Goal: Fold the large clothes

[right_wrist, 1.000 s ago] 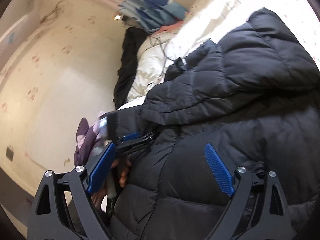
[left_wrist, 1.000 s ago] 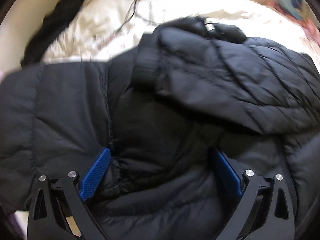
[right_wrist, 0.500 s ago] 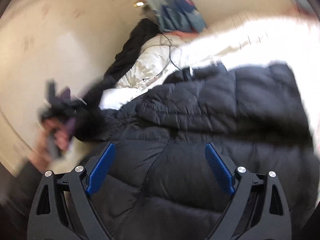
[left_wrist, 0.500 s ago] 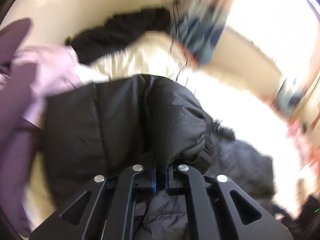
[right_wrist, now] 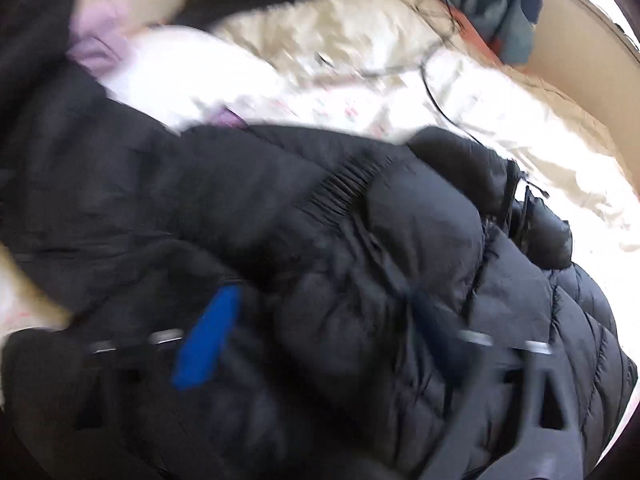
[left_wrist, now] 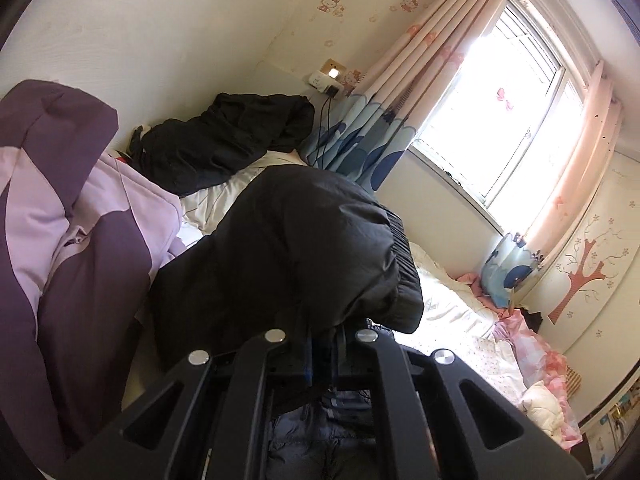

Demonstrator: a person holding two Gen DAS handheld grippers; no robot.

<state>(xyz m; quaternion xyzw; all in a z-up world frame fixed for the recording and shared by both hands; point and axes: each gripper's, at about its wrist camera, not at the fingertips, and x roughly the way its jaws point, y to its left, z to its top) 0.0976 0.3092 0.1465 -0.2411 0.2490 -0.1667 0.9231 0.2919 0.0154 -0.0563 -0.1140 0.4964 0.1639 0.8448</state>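
Child's bedroom: bed [left_wrist: 452, 304], cartoon curtains [left_wrist: 404, 92]

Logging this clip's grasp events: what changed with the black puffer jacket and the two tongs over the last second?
The left tongs shut on the black puffer jacket and lifted a fold of it off the bed. The right tongs, open before, swung across the jacket and are closing with padding between them. The jacket's bulk stayed on the bed.

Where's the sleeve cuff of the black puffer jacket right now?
Left wrist view, centre-right: the ribbed cuff hangs lifted above the shut left tool, before the window.
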